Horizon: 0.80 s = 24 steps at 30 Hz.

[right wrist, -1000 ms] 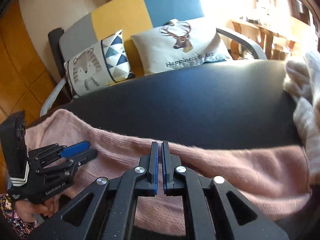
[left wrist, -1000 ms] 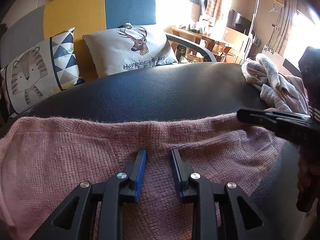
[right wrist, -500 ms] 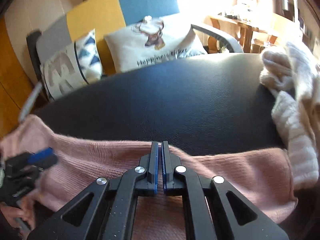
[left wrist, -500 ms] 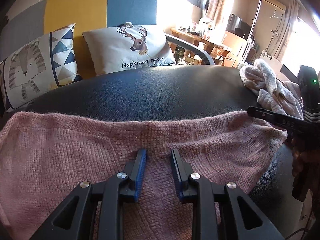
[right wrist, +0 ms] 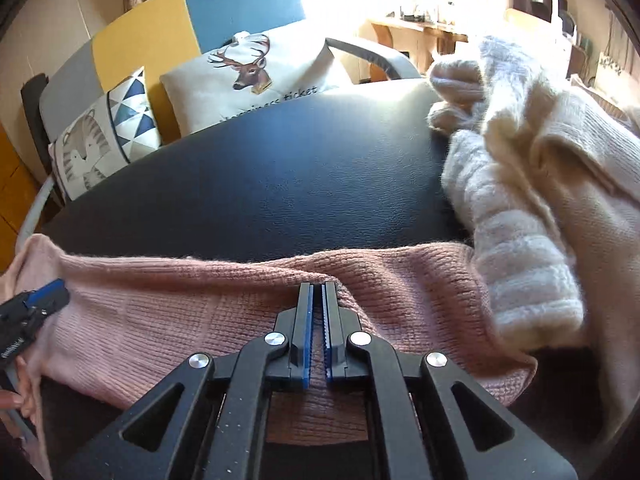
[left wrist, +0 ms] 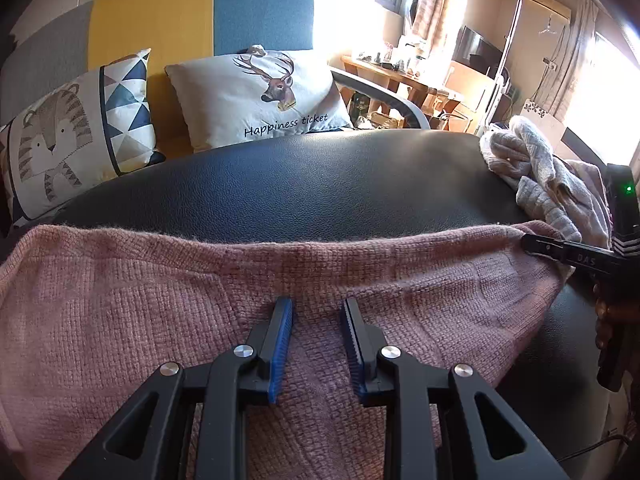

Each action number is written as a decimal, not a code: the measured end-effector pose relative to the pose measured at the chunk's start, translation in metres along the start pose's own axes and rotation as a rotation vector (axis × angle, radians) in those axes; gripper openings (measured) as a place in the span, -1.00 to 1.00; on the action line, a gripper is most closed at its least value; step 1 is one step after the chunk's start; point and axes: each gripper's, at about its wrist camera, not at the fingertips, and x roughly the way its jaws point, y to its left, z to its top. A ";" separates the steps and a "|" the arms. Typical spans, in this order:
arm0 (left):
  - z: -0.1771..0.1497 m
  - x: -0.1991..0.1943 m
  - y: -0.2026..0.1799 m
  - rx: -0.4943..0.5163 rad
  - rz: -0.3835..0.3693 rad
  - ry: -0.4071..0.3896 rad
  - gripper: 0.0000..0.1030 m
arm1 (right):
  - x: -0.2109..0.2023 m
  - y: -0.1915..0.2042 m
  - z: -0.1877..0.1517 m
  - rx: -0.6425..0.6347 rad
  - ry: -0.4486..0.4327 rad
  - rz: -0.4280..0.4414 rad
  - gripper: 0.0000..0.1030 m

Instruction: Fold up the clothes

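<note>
pink sweater (left wrist: 168,304): coarse, fuzzy open knit
black table top (left wrist: 288,192): grained leatherette, soft sheen
cream sweater (right wrist: 532,216), 3 o'clock: fluffy ribbed knit
left gripper (left wrist: 316,320): matt black plastic, blue ridged pads, shiny metal pins
deer cushion (left wrist: 260,96): smooth printed cloth

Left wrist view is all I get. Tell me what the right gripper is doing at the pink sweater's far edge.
Observer: The right gripper has its jaws nearly together, pinching a raised ridge of the pink sweater.
Operator: Confirm the pile on the right stays clear of it.
Observer: It does not; a ribbed cuff of the cream knit pile lies on the sweater's right end.
Operator: Report the left gripper from that side.
Observer: The left gripper shows at the sweater's left end, one blue pad visible, with a hand below it.
</note>
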 end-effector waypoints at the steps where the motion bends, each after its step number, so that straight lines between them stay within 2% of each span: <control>1: 0.000 0.000 0.000 0.000 -0.001 0.000 -0.49 | 0.002 0.002 0.001 -0.002 0.001 0.009 -0.87; 11: -0.001 0.000 0.003 -0.008 -0.013 -0.001 -0.49 | 0.019 0.026 0.014 -0.018 0.006 0.097 -0.91; 24: -0.001 0.000 0.004 -0.014 -0.020 -0.003 -0.49 | 0.009 -0.013 0.014 -0.005 -0.010 -0.007 -0.87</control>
